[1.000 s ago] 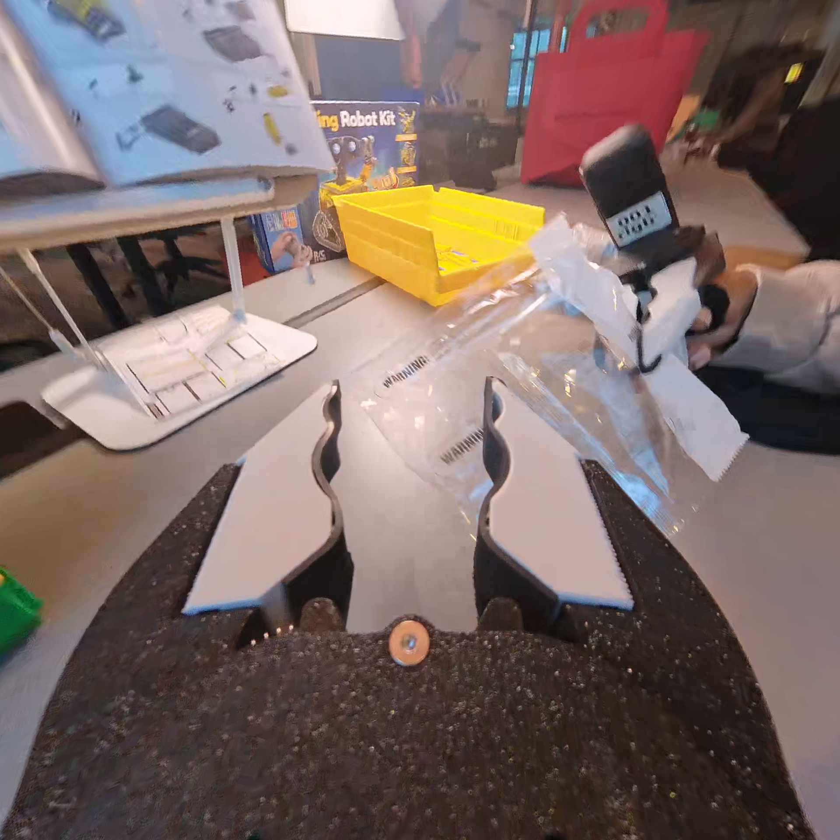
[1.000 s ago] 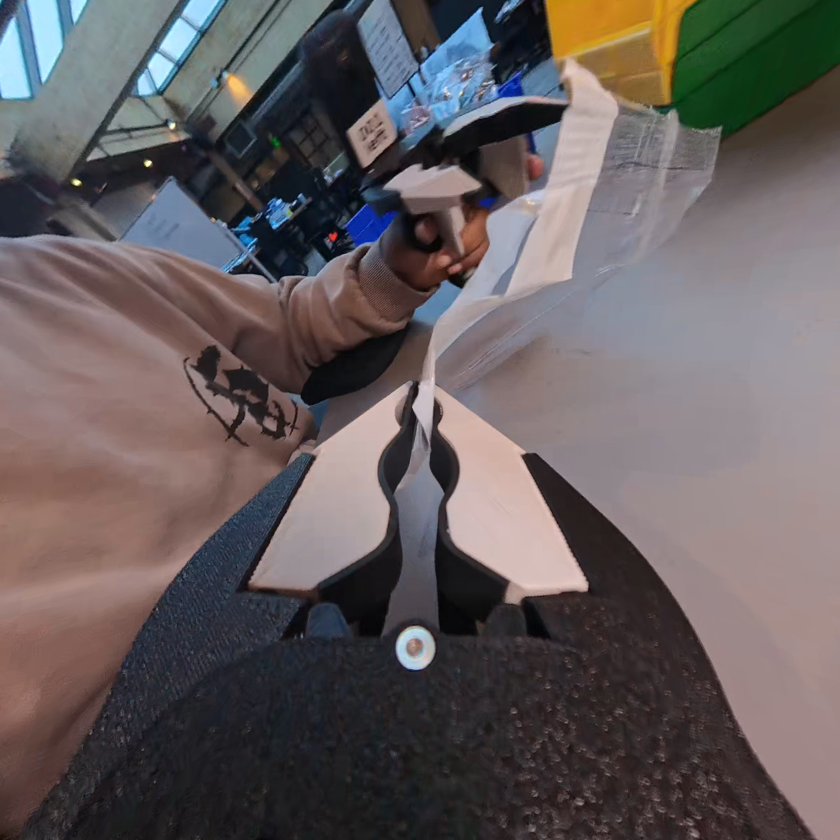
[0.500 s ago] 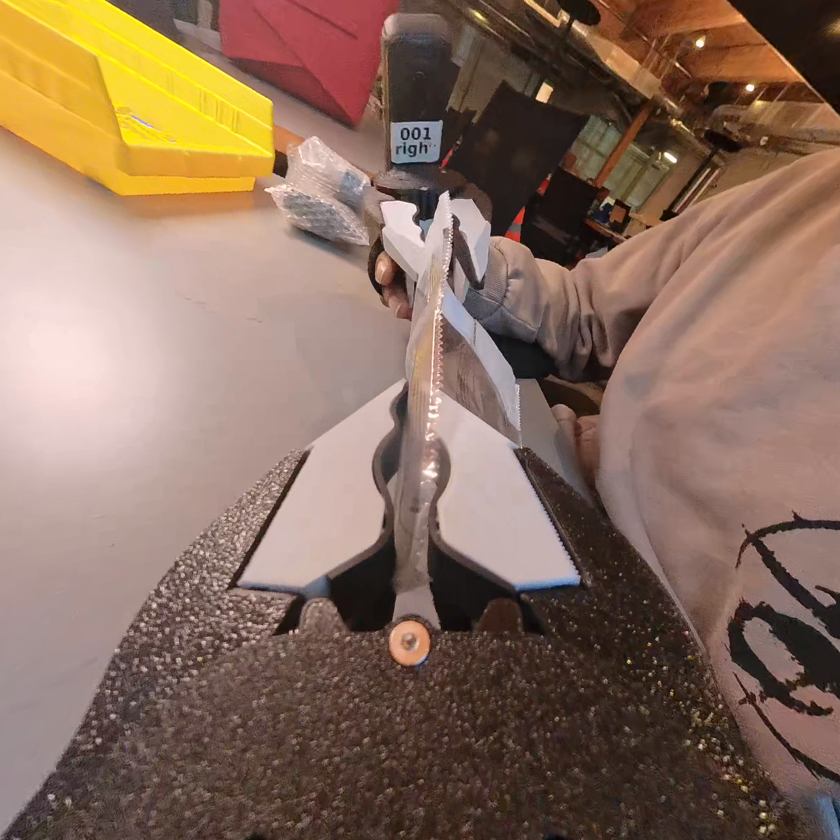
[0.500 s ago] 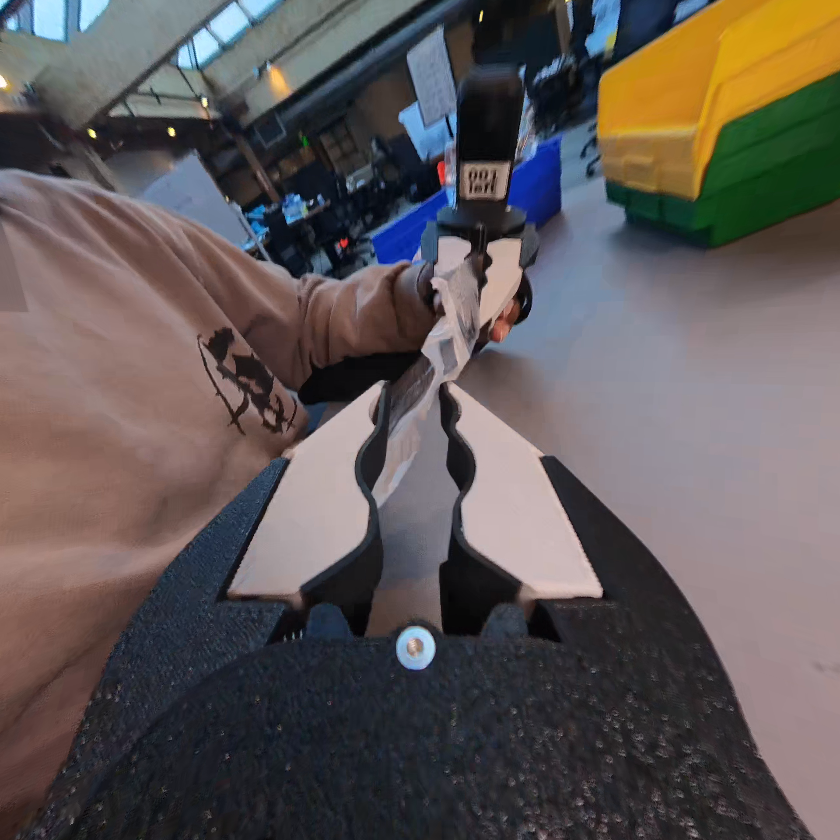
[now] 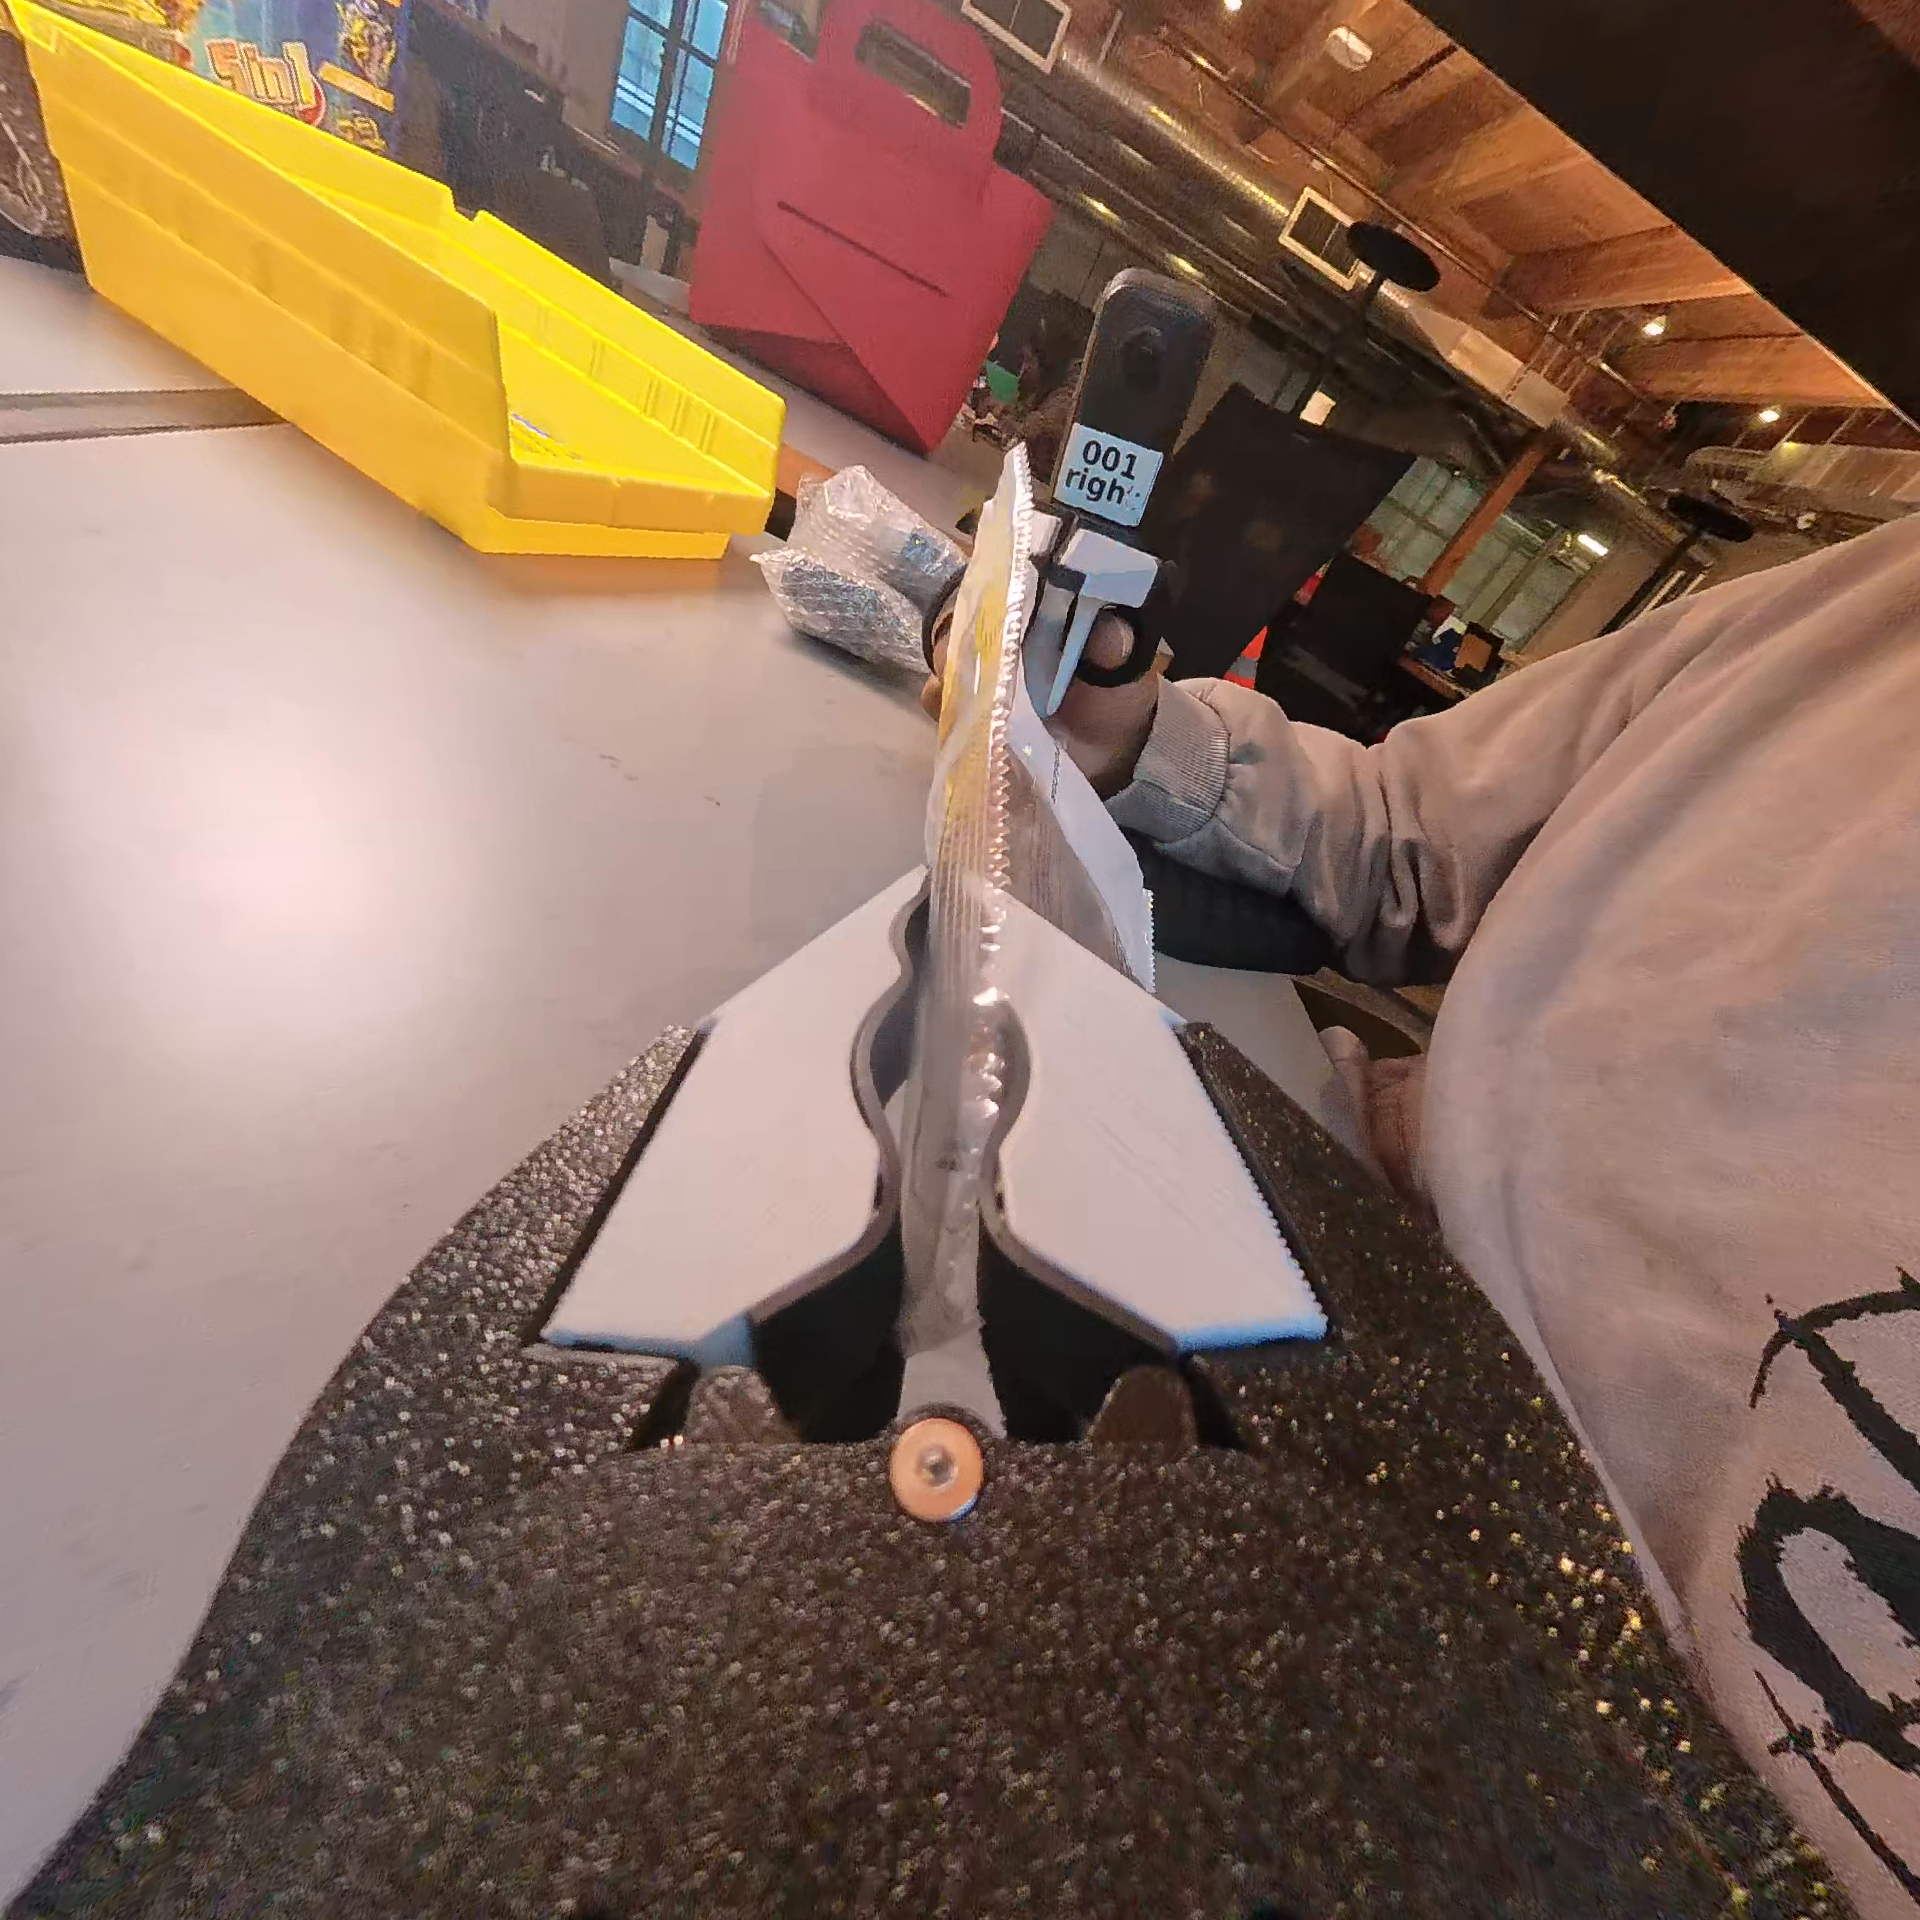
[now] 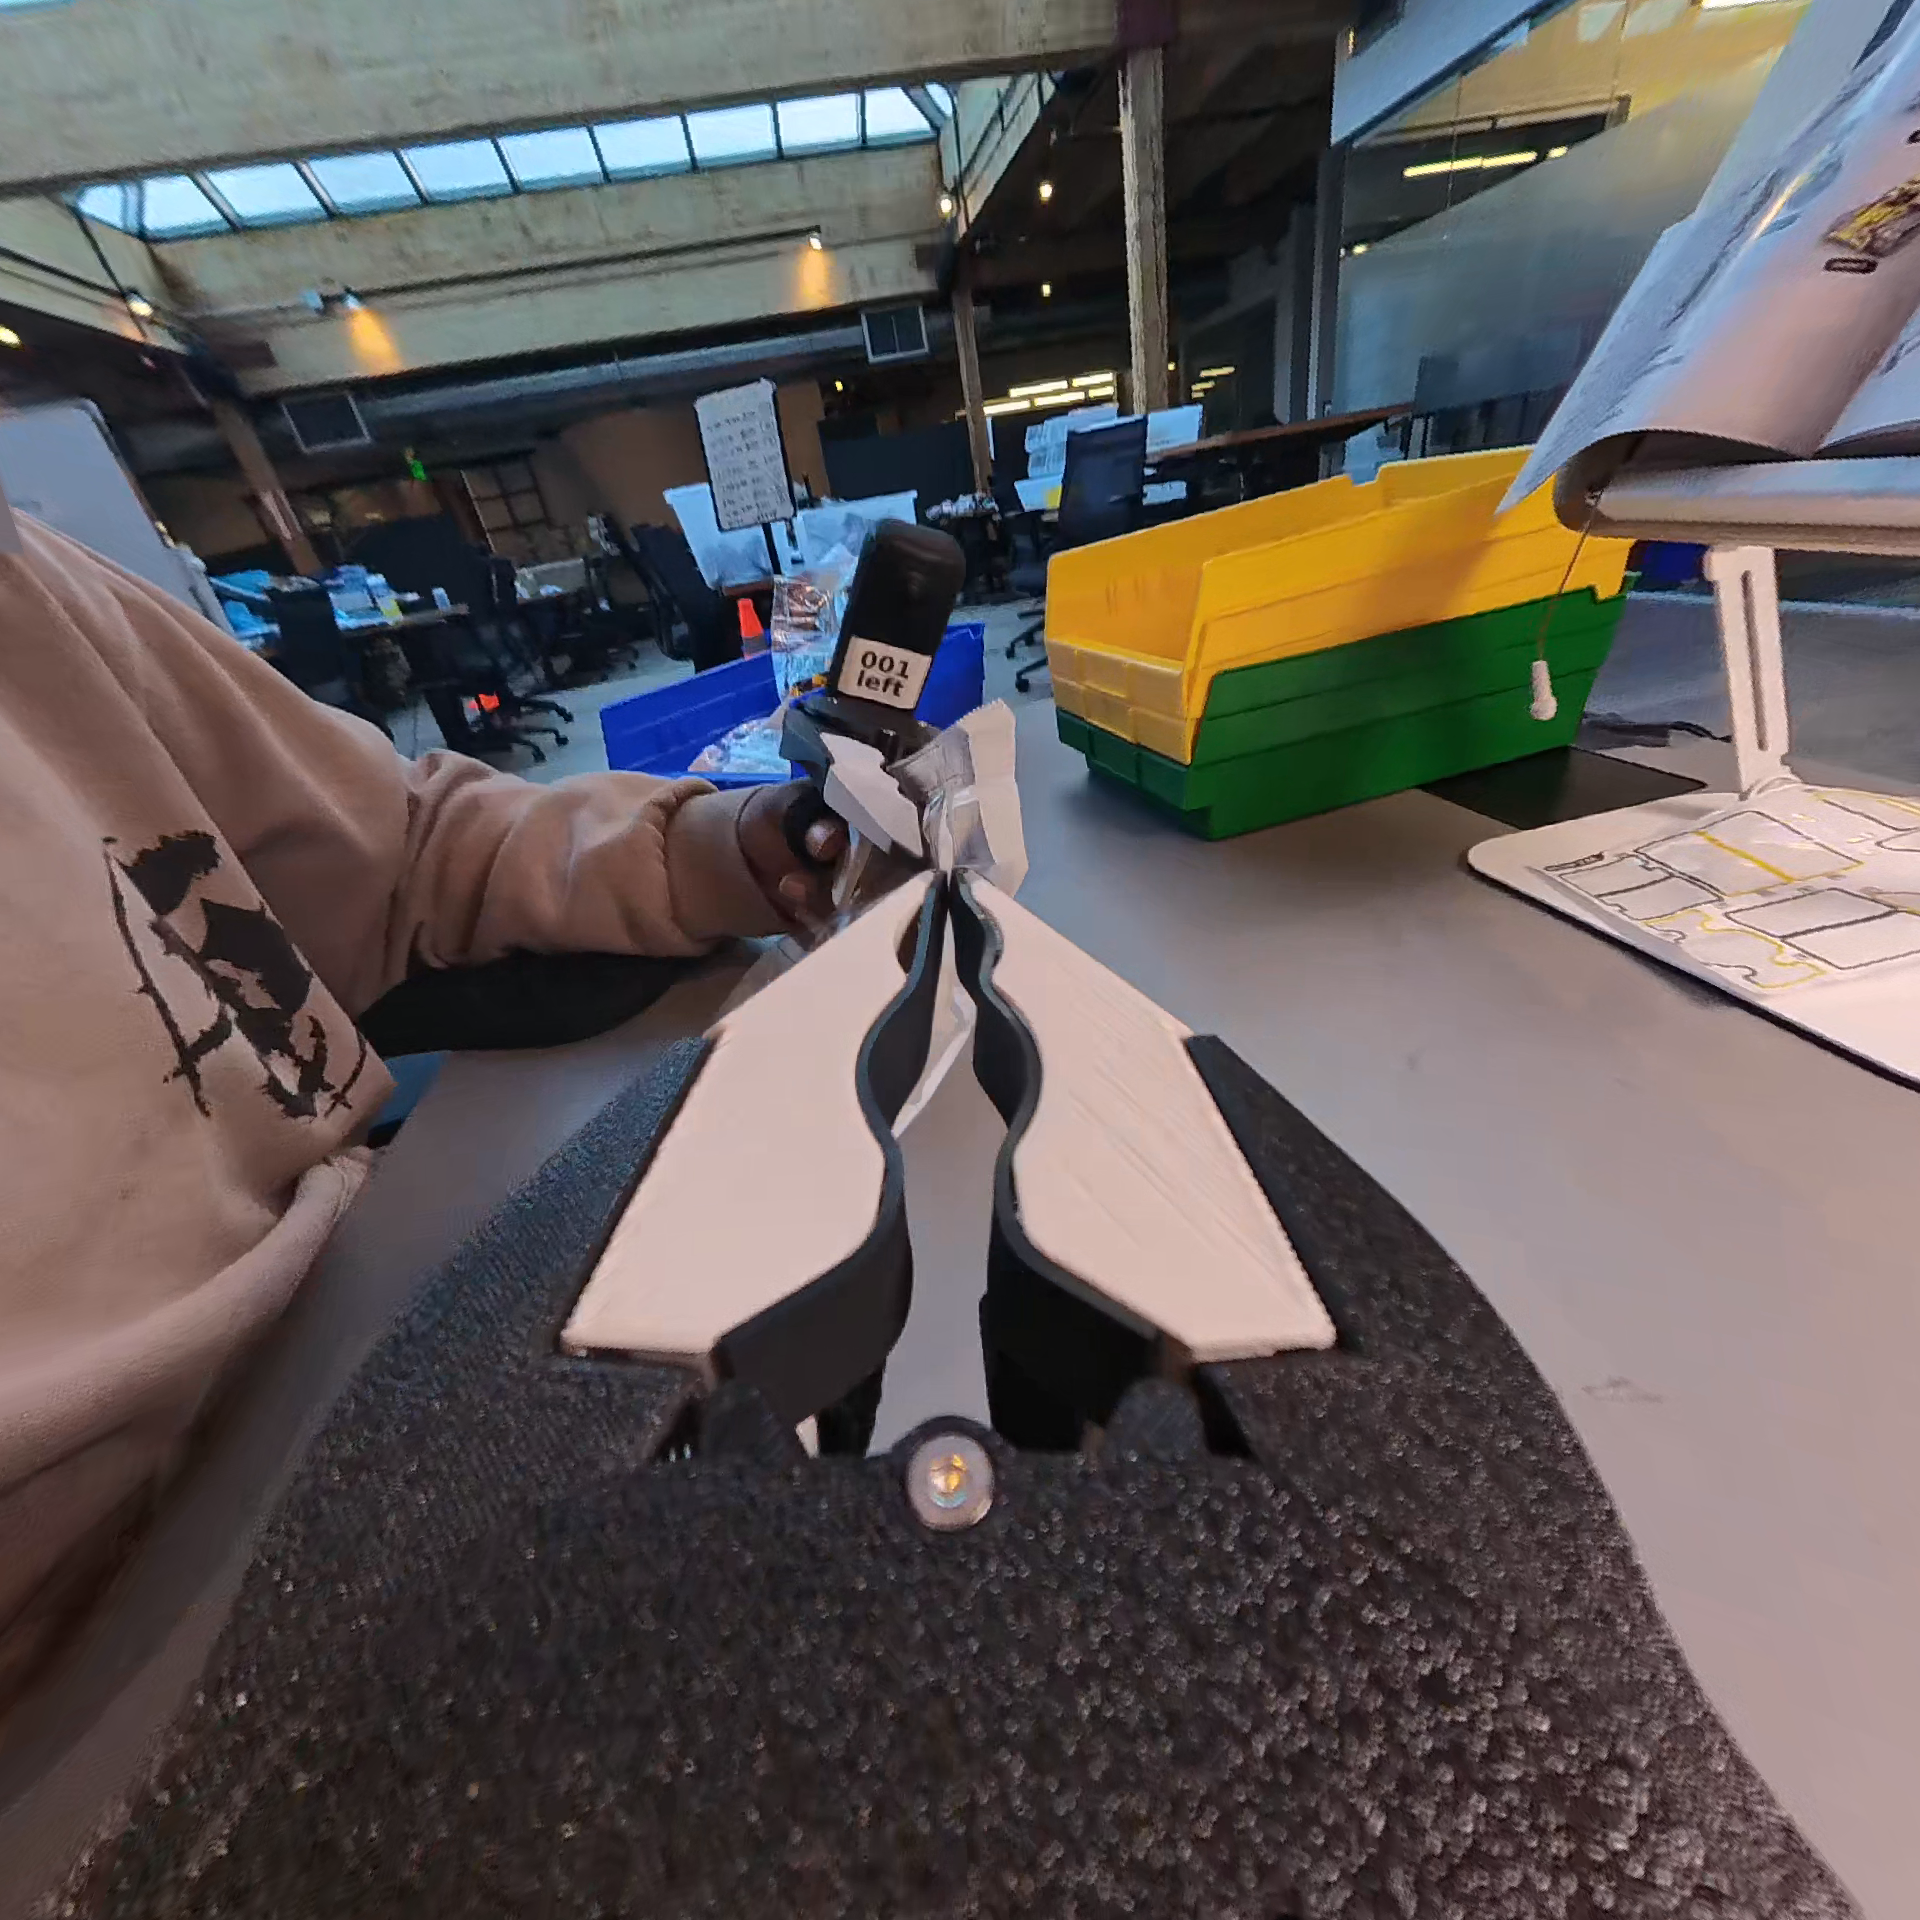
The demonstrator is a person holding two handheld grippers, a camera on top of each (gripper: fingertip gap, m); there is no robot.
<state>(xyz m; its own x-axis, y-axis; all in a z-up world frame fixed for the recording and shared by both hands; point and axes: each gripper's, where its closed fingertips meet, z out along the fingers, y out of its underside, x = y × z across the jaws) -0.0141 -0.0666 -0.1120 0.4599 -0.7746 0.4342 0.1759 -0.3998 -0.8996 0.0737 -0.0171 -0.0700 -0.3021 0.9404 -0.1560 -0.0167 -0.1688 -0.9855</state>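
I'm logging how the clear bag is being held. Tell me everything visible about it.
The bag is thin clear plastic with a serrated sealed edge and a white panel, crumpled and seen edge-on. It hangs above the table, stretched between both grippers: the left gripper and the right gripper are each shut on it.

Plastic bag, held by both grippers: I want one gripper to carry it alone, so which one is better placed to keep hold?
Left, probably. The left gripper has the plastic bag clamped deep along its fingers, almost to their base. The right gripper seems to pinch it mainly at its fingertips.
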